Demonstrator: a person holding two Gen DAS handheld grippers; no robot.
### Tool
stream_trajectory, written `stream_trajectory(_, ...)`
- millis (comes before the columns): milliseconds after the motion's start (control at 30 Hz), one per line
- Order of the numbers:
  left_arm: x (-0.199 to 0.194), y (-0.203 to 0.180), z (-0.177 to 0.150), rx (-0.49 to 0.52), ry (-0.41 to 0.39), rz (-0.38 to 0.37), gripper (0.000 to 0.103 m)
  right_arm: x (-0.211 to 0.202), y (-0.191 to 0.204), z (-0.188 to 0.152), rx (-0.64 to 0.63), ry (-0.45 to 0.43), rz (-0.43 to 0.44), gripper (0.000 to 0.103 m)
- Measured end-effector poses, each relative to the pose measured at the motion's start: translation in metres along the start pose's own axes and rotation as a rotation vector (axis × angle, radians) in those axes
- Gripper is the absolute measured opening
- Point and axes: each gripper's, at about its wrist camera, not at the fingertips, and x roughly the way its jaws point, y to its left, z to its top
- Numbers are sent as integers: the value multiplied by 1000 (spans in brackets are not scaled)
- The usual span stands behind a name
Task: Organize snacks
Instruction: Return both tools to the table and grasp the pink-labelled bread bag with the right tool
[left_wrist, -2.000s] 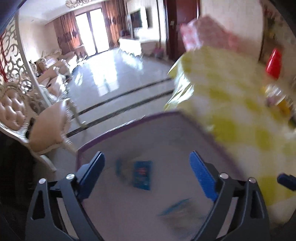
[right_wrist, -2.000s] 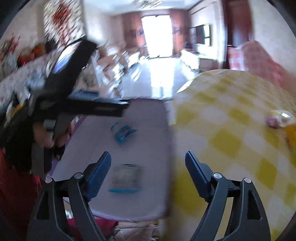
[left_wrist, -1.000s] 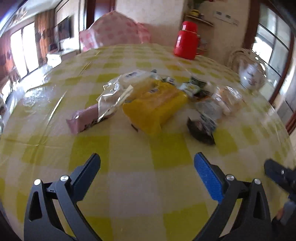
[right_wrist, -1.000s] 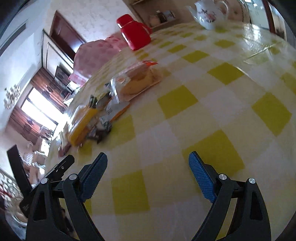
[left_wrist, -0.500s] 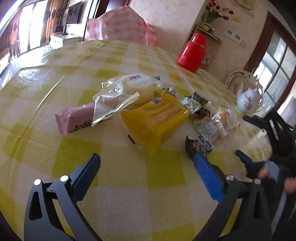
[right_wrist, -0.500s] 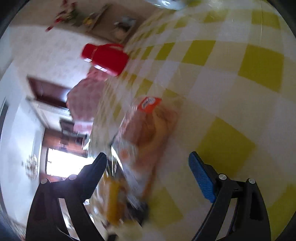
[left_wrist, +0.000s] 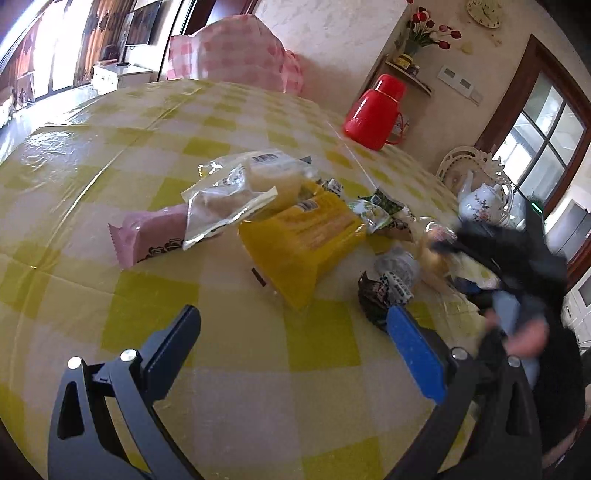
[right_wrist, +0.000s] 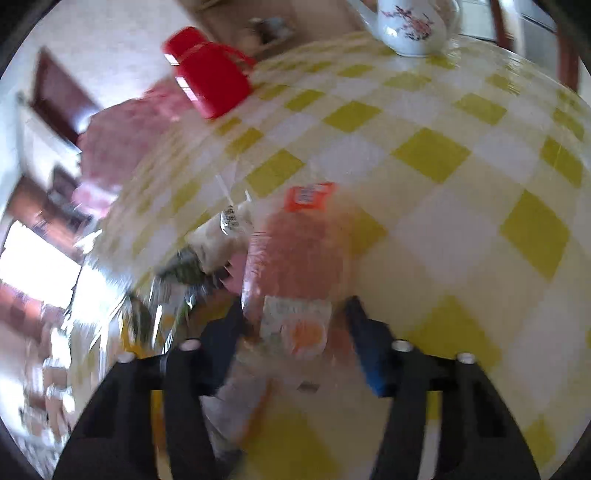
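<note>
I am holding the left gripper (left_wrist: 295, 347) spread wide above the table (left_wrist: 229, 391), yellow bag (left_wrist: 303, 240) at 12 o'clock. My right gripper (right_wrist: 295, 325) is straddling the bread bag (right_wrist: 291, 258); whether it is clenched, I cannot tell.

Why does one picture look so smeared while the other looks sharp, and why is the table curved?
Right wrist view: motion blur smears the bread packet between the right gripper fingers and the room at left. Left wrist view: mostly sharp, with window glare on the tablecloth; only the right gripper is blurred. Both fisheye lenses bow the table.
</note>
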Motion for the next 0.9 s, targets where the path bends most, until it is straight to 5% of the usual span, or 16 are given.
stream_trajectory(200,-1,-3,0,15,2,32,101,-56,-38,-45,-299,-60,3,48)
stream_trajectory(333,-4,-4,-1,33,-14,54,101,-56,-42,-44,-317,-90,-50,59)
stream_trajectory(433,-4,-4,-1,33,-11,47,101,-32,-35,-35,-295,-45,-62,74)
stream_trajectory(500,-6,-3,0,40,-21,50,101,-16,-29,-32,-325,-26,-119,75)
stream_trajectory(567,-9,-4,1,57,-41,62,101,-16,-27,-34,-357,-24,-144,68)
stream_trajectory(633,-12,-6,5,73,-57,63,101,-22,-31,-38,-378,-48,-183,51)
stream_trajectory(767,-9,-18,24,148,-65,45,101,-35,-49,-43,-312,-52,-111,48)
stream_trajectory(900,14,-47,42,390,-30,111,101,-36,-45,-45,-322,-49,-110,48)
